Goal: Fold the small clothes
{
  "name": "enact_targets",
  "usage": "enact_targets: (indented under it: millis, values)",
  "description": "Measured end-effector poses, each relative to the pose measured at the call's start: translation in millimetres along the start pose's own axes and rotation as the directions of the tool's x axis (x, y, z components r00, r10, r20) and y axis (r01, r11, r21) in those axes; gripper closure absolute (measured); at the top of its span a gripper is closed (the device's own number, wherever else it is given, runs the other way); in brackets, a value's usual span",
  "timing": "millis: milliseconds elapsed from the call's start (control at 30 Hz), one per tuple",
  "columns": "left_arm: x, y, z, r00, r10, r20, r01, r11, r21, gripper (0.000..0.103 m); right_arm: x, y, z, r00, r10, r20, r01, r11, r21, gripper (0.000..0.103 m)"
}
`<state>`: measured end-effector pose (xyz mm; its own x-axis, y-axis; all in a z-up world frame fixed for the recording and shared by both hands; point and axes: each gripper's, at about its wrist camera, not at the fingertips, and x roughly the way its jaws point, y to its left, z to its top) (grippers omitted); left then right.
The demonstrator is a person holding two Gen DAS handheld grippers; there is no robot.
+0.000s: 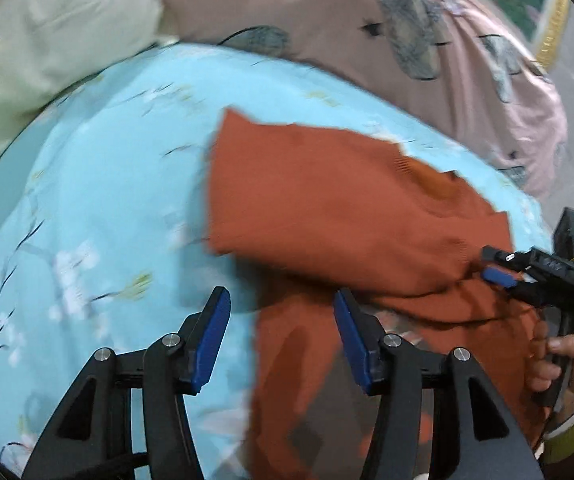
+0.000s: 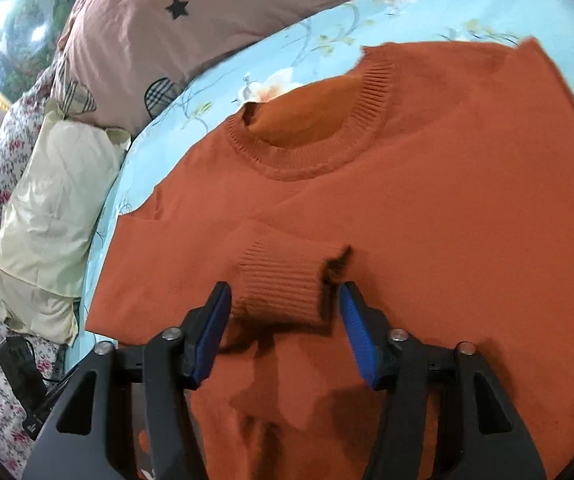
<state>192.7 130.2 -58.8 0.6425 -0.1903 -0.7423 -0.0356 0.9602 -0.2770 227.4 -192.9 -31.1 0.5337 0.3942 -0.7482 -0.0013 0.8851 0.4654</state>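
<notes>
So the left wrist cam has the left gripper (image 1: 283,332) with its blue pads spread wide, nothing between them, hovering over the near edge of the sweater (image 1: 347,208) where it meets the blue sheet (image 1: 107,160). That view also catches stuff the other one can't: the right gripper (image 1: 495,266) from the side, way over at the right edge, tips down at the sweater, plus the hand (image 1: 563,364) holding it. Bit blurry though, and from that angle you can't read its gap.

The right wrist cam sorts that out: right gripper (image 2: 285,320) is wide apart too, with the ribbed cuff (image 2: 283,284) of a sleeve lying between the pads, not pinched. Only this view shows the collar (image 2: 311,128) properly, pointing up-left toward the pink pillow (image 2: 207,32). Sweater lies flat on the sheet, long axis running from collar down toward the camera, sleeve folded across the chest.
</notes>
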Motion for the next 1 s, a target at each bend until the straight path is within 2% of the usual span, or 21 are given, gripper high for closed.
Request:
enact_targets:
  millis: [33, 67, 100, 200, 267, 333, 400, 500, 567, 667, 767, 833, 900, 933, 1000]
  values:
    - [3, 5, -1, 1.000, 0.014, -0.010, -0.014, 1.000, -0.003, 0.048, 3, 5, 1, 1.000, -0.010, -0.002, 0.010, 1.000, -0.017, 0.076]
    - [5, 9, -1, 1.000, 0.022, -0.011, -0.022, 1.000, -0.003, 0.048, 3, 7, 3, 1.000, -0.010, -0.001, 0.010, 1.000, -0.022, 0.093]
    - [8, 10, 0, 1.000, 0.027, -0.010, -0.027, 1.000, -0.004, 0.048, 1, 9, 5, 1.000, -0.004, 0.002, 0.004, 1.000, -0.024, 0.096]
    - [27, 10, 10, 0.999, 0.035, -0.017, -0.035, 0.999, -0.003, 0.049, -25, 16, 18, 0.997, 0.022, 0.068, -0.020, 0.999, -0.039, 0.096]
    - [41, 2, 20, 0.999, 0.037, -0.023, -0.037, 0.999, 0.008, 0.050, -59, 20, 28, 0.987, 0.050, 0.150, -0.043, 0.998, -0.050, 0.096]
    - [51, -2, 28, 0.999, 0.050, -0.021, -0.050, 0.998, 0.026, 0.051, -95, 14, 36, 0.970, 0.043, 0.239, -0.033, 0.998, -0.045, 0.096]
    - [58, -7, 36, 0.997, 0.075, -0.022, -0.073, 0.996, 0.046, 0.054, -115, 1, 39, 0.959, 0.006, 0.282, 0.001, 1.000, -0.025, 0.096]
    - [61, -11, 42, 0.996, 0.094, -0.003, -0.093, 0.993, 0.069, 0.062, -118, -33, 36, 0.961, -0.082, 0.263, 0.076, 0.997, 0.033, 0.096]
    - [64, -12, 41, 0.994, 0.107, -0.002, -0.107, 0.992, 0.074, 0.062, -104, -56, 28, 0.972, -0.103, 0.211, 0.087, 0.993, 0.084, 0.096]
    - [70, -8, 38, 0.992, 0.129, -0.010, -0.128, 0.990, 0.062, 0.068, -86, -72, 14, 0.977, -0.142, 0.161, 0.127, 0.987, 0.101, 0.096]
    - [61, -1, 37, 0.988, 0.154, 0.022, -0.155, 0.988, 0.020, 0.070, -88, -71, 11, 0.980, -0.110, 0.164, 0.092, 0.989, 0.118, 0.096]
    - [57, 6, 37, 0.989, 0.142, 0.031, -0.142, 0.990, -0.019, 0.070, -99, -64, 11, 0.981, -0.060, 0.185, 0.039, 0.993, 0.115, 0.096]
    - [56, 11, 36, 0.991, 0.130, 0.032, -0.129, 0.991, -0.046, 0.070, -115, -61, 13, 0.975, 0.061, 0.213, -0.092, 0.986, 0.141, 0.096]
    - [57, 12, 35, 0.991, 0.128, 0.029, -0.126, 0.991, -0.049, 0.070, -118, -60, 14, 0.972, 0.090, 0.218, -0.125, 0.980, 0.152, 0.096]
    - [58, 13, 34, 0.991, 0.127, 0.029, -0.126, 0.991, -0.051, 0.070, -123, -60, 17, 0.978, 0.020, 0.210, -0.057, 0.983, 0.173, 0.096]
